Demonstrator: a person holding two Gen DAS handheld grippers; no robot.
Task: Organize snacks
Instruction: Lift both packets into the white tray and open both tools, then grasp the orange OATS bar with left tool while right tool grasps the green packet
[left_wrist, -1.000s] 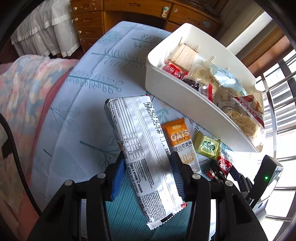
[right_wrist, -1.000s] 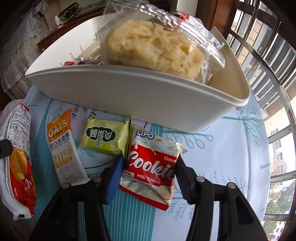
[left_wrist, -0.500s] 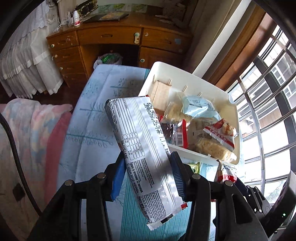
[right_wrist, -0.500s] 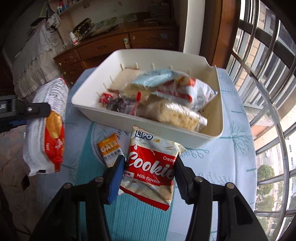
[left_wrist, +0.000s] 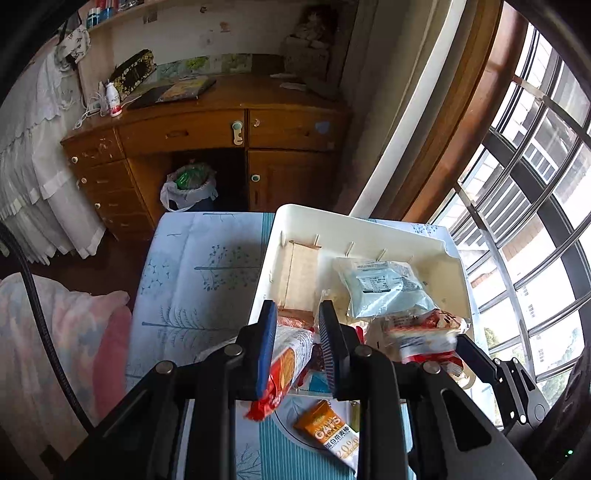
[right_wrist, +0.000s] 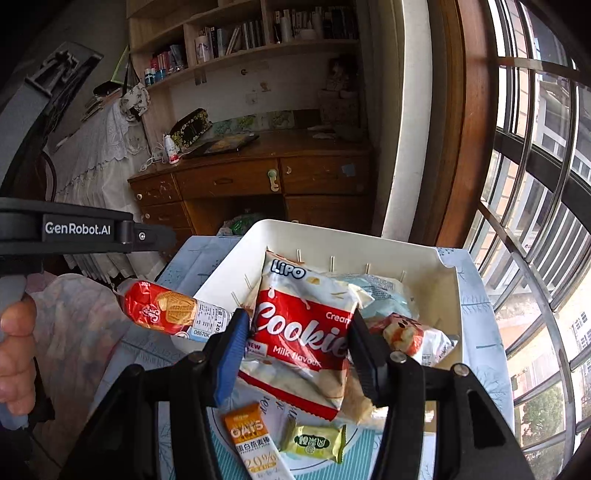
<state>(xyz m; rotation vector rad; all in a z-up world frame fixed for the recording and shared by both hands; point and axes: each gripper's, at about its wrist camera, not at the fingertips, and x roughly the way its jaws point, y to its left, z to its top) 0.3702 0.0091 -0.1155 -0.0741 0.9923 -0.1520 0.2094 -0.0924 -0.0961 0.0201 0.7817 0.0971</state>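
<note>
I'm hovering both tongs over the white bin (right_wrist: 448, 295) right now, left tongs (left_wrist: 297, 347) pinching the long biscuit pack (left_wrist: 286, 363) and right tongs (right_wrist: 295, 354) clamping the cookie bag (right_wrist: 301, 332), so I'm aiming low for the bare far corner before letting go.

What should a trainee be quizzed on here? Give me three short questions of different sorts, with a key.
1. True or false: the right tool is empty.
2. Which snack lies on the table, outside the white bin? A) oats bar B) pale blue packet C) Lipo cookie pack
3. What does the left tool grip?

Key:
1. False; it is clamped on the Lipo cookie pack.
2. A.
3. The red biscuit pack.
</note>
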